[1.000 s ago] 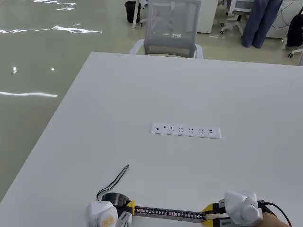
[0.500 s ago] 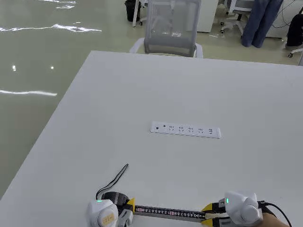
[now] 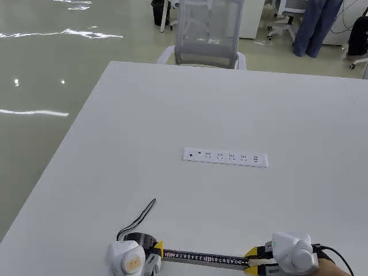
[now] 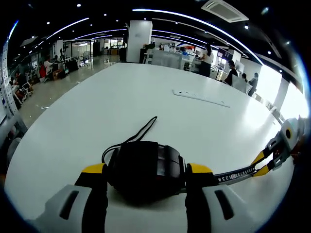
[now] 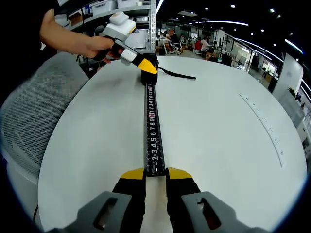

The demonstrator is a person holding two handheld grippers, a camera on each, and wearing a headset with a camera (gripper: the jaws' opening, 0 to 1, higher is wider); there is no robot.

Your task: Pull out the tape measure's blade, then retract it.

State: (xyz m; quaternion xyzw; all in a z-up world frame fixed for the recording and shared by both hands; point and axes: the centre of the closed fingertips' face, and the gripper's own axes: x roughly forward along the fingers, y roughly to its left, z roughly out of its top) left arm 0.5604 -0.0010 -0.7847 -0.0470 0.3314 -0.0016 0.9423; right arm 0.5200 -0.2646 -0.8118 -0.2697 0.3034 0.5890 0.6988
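Standstill along the near edge of the broad white workbench (image 3: 172,115): barely altered across the last second, apart from a slight drift of the headset camera. Held the tape at the same drawn-out length, with no further numerals bared and none taken back. Judged as a pull-out finished or close to it, with the retraction not yet begun.

At far left, kept the yellow-tipped jaws of the white left gripper (image 4: 146,174) clamped on both flanks of the black, rounded plastic tape measure case (image 4: 143,158). Held it low at the bench's near-left corner, with the thin black wrist strap (image 3: 141,218) trailing away in the direction of the long white power strip (image 3: 225,158), well apart.

Stretched the narrow, dark, numbered steel blade (image 5: 153,131) taut between the two grippers. Kept its long axis running left to right, roughly along the bench's near edge, with the case's mouth facing right and the lowest numerals and tip end pointing the same way.

At right, pinched the yellow-tipped jaws of the white right gripper (image 5: 155,174) together on that tip end.
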